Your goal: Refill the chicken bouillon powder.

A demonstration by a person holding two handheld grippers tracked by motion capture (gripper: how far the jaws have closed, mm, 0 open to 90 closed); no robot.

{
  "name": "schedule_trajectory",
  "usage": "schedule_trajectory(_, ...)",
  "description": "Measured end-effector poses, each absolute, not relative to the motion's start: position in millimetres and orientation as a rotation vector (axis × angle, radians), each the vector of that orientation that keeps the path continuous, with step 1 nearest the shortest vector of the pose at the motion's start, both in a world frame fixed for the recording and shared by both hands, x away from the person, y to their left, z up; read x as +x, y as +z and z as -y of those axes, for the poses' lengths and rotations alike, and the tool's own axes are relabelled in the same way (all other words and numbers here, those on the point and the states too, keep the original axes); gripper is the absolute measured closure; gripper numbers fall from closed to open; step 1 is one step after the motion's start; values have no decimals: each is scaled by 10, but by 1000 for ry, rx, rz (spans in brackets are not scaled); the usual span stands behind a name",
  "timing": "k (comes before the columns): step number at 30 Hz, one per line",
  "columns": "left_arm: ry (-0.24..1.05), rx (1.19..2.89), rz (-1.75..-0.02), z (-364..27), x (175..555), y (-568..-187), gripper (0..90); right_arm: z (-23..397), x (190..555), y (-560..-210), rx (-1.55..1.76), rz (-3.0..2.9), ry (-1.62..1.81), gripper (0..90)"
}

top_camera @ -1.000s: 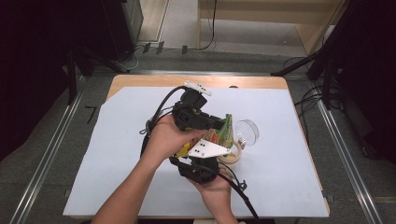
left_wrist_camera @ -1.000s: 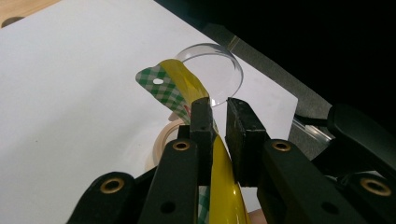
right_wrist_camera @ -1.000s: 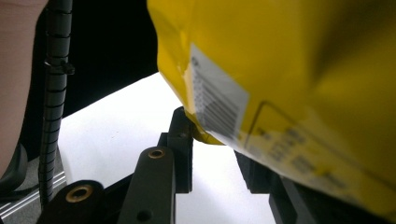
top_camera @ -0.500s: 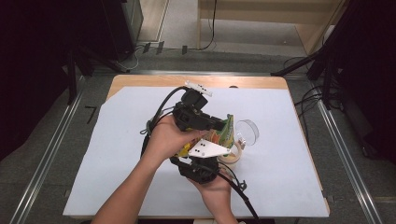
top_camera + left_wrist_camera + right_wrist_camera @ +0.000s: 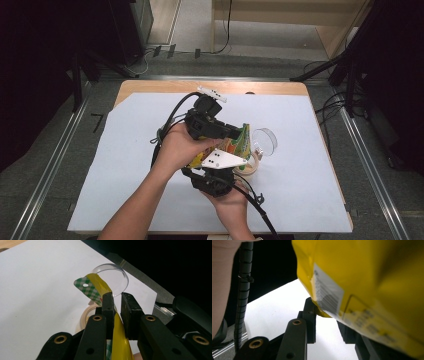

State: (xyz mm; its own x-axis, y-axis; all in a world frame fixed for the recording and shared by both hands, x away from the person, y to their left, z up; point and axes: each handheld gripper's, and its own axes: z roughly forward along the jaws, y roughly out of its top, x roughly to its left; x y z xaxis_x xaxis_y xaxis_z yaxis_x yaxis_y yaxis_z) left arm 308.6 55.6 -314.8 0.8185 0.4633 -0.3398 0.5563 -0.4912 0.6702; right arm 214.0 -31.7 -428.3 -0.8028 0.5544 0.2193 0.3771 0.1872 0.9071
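A yellow snack bag (image 5: 241, 142) with a green checked top hangs above the white sheet between both grippers. In the left gripper view the left gripper (image 5: 115, 300) is shut on the bag (image 5: 100, 286) just below its checked top with the hang hole. It comes in from the left in the high view (image 5: 239, 134). The right gripper (image 5: 225, 156) reaches up from below, its tips under its own white plate. In the right gripper view the right gripper (image 5: 325, 312) has the bag's lower corner (image 5: 367, 277) between its jaw tips. That corner touches one jaw, and the bag hides most of the other.
A clear cup (image 5: 265, 141) (image 5: 112, 277) lies on its side just right of the bag. A roll of tape (image 5: 248, 168) (image 5: 86, 315) lies flat under the bag. The white sheet (image 5: 125, 150) covers the wooden table (image 5: 200, 86). Cables trail from both grippers.
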Motion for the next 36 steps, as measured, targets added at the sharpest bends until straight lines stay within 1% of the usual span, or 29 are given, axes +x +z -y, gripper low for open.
schedule_trajectory(36,-155,2147,-777,-618,3170,-3188,813,287,2141,-4247,906,-2319,1638,709)
